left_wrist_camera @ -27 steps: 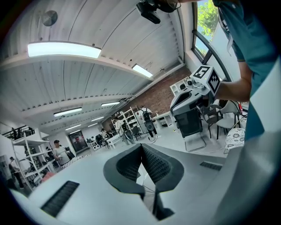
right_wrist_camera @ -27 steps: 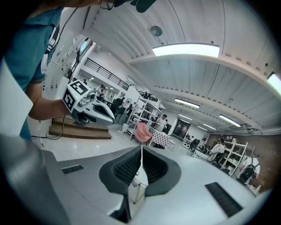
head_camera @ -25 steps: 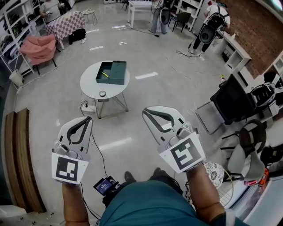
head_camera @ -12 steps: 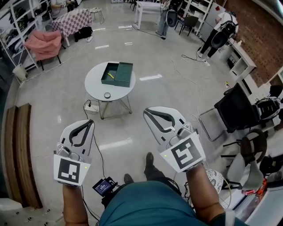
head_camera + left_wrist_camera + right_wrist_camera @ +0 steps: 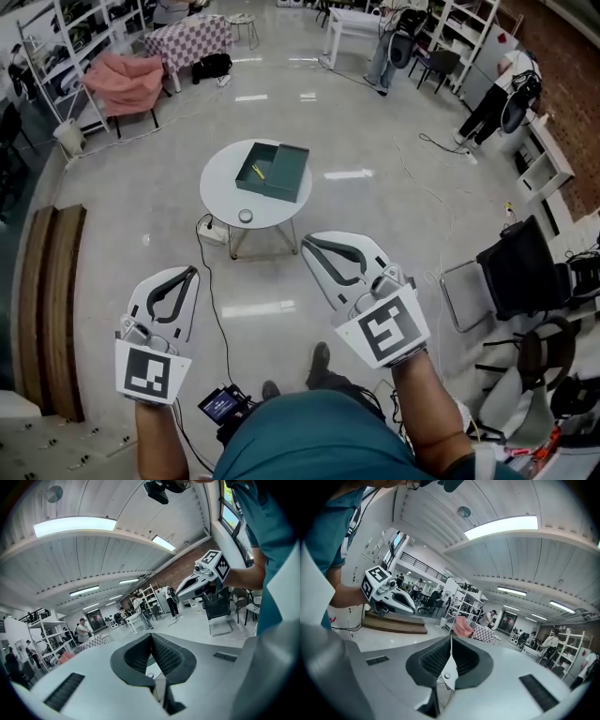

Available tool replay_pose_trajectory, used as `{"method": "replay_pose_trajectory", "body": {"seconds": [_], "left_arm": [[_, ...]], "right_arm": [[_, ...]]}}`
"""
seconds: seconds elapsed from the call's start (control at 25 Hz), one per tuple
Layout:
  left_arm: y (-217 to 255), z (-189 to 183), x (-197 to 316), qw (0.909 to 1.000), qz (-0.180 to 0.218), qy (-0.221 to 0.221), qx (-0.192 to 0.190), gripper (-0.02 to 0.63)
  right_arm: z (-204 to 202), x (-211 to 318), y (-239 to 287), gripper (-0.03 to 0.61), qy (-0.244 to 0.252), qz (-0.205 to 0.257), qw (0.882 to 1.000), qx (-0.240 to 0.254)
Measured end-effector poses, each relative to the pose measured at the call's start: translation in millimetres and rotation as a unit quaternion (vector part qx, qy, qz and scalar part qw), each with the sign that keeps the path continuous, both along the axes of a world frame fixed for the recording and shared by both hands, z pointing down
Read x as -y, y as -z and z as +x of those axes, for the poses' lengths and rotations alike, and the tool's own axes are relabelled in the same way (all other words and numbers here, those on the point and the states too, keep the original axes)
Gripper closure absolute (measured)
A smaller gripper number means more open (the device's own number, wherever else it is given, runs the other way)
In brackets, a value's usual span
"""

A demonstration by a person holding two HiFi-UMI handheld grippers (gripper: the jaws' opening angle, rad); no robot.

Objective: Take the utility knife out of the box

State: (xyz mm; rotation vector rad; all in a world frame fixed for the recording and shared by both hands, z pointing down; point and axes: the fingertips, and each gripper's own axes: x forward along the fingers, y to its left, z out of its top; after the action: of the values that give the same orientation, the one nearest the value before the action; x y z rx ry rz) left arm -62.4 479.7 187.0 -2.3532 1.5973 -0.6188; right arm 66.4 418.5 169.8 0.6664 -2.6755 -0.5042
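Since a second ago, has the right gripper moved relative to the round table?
Yes: in the head view the right gripper has drawn closer to the round table, toward its legs.

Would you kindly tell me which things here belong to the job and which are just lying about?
Job: green box, yellow utility knife inside it, left tongs, right tongs, both shut and empty.
Lying about: small round object on the table, pink chair, black chair.

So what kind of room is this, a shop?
Probably a big workshop or lab, not a shop: open storage shelves line the walls, cables trail over the shiny floor, and a small round table holds a green box.
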Motion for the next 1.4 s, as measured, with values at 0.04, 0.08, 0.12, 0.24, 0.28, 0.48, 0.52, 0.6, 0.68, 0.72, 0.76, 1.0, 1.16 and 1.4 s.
{"method": "replay_pose_trajectory", "body": {"seconds": [0.04, 0.08, 0.12, 0.24, 0.28, 0.48, 0.52, 0.6, 0.68, 0.72, 0.76, 1.0, 1.16, 1.4], "left_arm": [[-3, 0, 9, 1.0, -0.002, 0.006, 0.0, 0.595], [-4, 1, 20, 0.9999, -0.004, 0.012, 0.001, 0.595], [-4, 4, 32, 0.9998, -0.006, 0.017, 0.002, 0.595], [9, 25, 69, 0.9994, -0.005, 0.032, 0.01, 0.595], [12, 28, 78, 0.9992, -0.005, 0.039, 0.012, 0.595], [6, 16, 114, 0.9971, -0.009, 0.075, 0.008, 0.595], [6, 20, 125, 0.9967, -0.011, 0.08, 0.007, 0.595], [5, 31, 146, 0.9959, -0.014, 0.088, 0.008, 0.595], [4, 40, 164, 0.9955, -0.016, 0.092, 0.012, 0.595], [6, 45, 174, 0.9954, -0.016, 0.093, 0.014, 0.595], [8, 52, 184, 0.9954, -0.017, 0.093, 0.017, 0.595], [20, 135, 250, 0.9953, -0.016, 0.091, 0.028, 0.595], [17, 145, 278, 0.9964, -0.018, 0.077, 0.032, 0.595], [-2, 138, 327, 0.9984, -0.013, 0.053, 0.012, 0.595]], "right_arm": [[-1, 11, -2, 0.54, 0.005, -0.001, 1.0, 0.001], [-1, 24, -4, 0.54, 0.01, -0.002, 1.0, 0.003], [2, 37, -3, 0.54, 0.015, -0.002, 1.0, 0.004], [17, 79, 7, 0.54, 0.035, -0.005, 0.999, 0.008], [18, 90, 9, 0.54, 0.043, -0.006, 0.999, 0.009], [2, 135, 3, 0.54, 0.074, -0.011, 0.997, 0.013], [5, 147, 4, 0.54, 0.078, -0.012, 0.997, 0.014], [14, 169, 3, 0.54, 0.087, -0.015, 0.996, 0.016], [21, 188, 2, 0.54, 0.094, -0.017, 0.995, 0.018], [25, 197, 3, 0.54, 0.096, -0.018, 0.995, 0.019], [32, 206, 4, 0.54, 0.097, -0.019, 0.995, 0.02], [115, 272, 10, 0.54, 0.095, -0.023, 0.995, 0.032], [132, 298, 4, 0.54, 0.075, -0.028, 0.996, 0.04], [142, 335, -21, 0.54, 0.034, -0.031, 0.999, 0.029]]}}
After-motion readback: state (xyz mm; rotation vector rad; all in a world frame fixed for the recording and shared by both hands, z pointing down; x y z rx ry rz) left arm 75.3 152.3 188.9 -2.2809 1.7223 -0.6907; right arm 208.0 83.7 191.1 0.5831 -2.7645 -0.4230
